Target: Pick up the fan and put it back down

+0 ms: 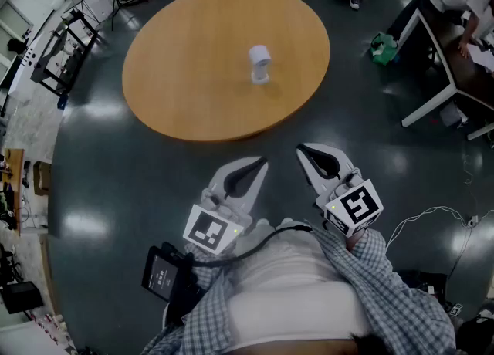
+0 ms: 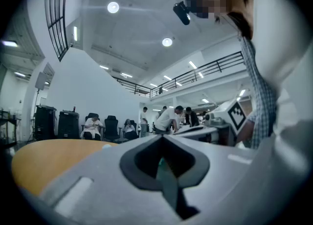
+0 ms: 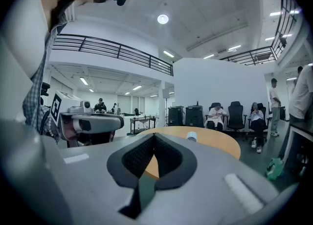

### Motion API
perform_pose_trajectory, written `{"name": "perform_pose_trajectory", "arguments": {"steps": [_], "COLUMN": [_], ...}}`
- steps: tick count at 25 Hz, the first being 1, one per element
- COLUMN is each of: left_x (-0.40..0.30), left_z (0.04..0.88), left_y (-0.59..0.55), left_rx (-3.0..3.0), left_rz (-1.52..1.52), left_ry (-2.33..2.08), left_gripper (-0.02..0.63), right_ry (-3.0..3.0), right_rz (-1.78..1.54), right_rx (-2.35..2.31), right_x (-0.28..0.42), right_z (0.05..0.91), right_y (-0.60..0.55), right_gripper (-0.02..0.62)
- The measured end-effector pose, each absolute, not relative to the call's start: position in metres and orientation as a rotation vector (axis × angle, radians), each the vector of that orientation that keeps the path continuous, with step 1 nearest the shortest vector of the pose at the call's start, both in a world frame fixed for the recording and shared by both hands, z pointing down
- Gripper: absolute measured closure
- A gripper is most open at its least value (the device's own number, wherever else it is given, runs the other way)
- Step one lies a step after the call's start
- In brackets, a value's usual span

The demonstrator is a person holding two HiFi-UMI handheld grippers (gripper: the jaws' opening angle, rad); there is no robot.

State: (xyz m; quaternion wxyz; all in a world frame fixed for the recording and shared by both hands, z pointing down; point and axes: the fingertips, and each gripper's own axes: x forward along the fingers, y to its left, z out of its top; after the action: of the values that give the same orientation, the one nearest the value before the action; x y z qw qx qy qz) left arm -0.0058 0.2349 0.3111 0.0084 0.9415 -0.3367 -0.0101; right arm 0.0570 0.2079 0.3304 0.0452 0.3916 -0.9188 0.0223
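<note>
My left gripper (image 1: 259, 165) is low by my body, over the dark floor, its jaws pressed together with nothing in them. Up ahead is the round wooden table (image 1: 185, 76), and the little white fan (image 1: 260, 63) stands on it a bit right of the middle, well apart from both grippers. It stands upright, long side up and down, head on top. In the right gripper view its round face (image 3: 191, 135) seems turned my way, but it is very small. My right gripper (image 1: 303, 149) is shut too, and empty.
</note>
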Motion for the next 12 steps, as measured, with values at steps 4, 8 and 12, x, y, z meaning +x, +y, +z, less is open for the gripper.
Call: {"name": "perform_pose_trajectory", "arguments": {"steps": [4,8,12], "left_x": [-0.0028,-0.0026,-0.0020], "left_z": [0.3122,0.3110,0.3105], "left_y": [0.2366,0.2383,0.2387], "left_rx": [2.939,2.938,2.938], "left_rz": [-0.033,-0.029,-0.029], "left_ry": [-1.056,-1.062,-1.066], "left_gripper": [0.606,0.606,0.606], "right_ry": [-2.807,-2.808,-2.812], "right_rz": [0.070,0.071,0.078], "right_rx": [1.195,1.193,1.198], "right_x": [0.0602,0.0606,0.0615], "right_z": [0.3323,0.3311,0.3310], "right_y": [0.2093,0.2108,0.2104], "right_gripper": [0.592,0.592,0.592]}}
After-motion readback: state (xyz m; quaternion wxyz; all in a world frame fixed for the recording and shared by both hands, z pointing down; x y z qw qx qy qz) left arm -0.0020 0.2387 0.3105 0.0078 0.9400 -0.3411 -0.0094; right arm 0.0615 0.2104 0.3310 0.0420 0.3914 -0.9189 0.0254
